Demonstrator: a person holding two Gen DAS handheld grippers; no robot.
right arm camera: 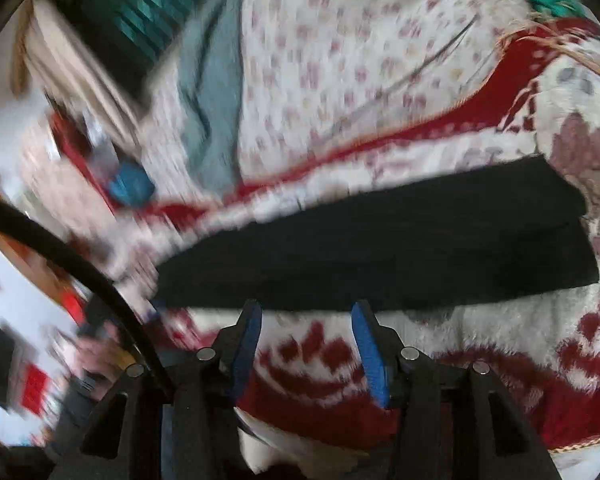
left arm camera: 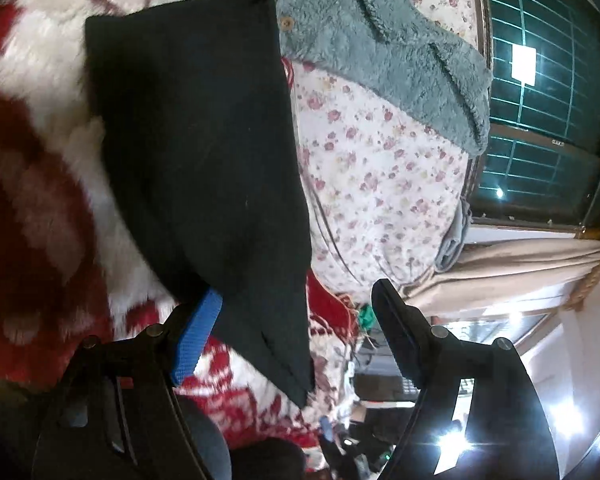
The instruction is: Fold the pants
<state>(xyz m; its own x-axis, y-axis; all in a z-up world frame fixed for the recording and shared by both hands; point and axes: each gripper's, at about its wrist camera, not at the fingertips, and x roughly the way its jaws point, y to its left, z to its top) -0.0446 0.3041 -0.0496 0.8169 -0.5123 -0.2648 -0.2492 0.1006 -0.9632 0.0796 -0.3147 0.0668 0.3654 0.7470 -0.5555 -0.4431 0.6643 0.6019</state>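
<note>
The black pants (left arm camera: pixel 196 140) lie folded into a long flat strip on a red and white fleece blanket (left arm camera: pixel 40 168). My left gripper (left arm camera: pixel 296 290) is wide open at one end of the strip. The near corner of the cloth lies between its fingers and covers the tip of the blue-padded finger (left arm camera: pixel 196 336); the other finger (left arm camera: pixel 392 320) stands well clear. In the blurred right wrist view the pants (right arm camera: pixel 380 248) run as a dark band across the blanket (right arm camera: pixel 440 340). My right gripper (right arm camera: pixel 305 308) is open just short of their near edge, with only blanket between its blue pads.
A grey-blue fleece garment (left arm camera: pixel 380 52) with wooden buttons lies on a floral quilt (left arm camera: pixel 380 184) beside the pants. Beyond are a barred window (left arm camera: pixel 540 80) and a beige curtain (left arm camera: pixel 520 264). A black curved cable (right arm camera: pixel 80 268) crosses the left of the right wrist view.
</note>
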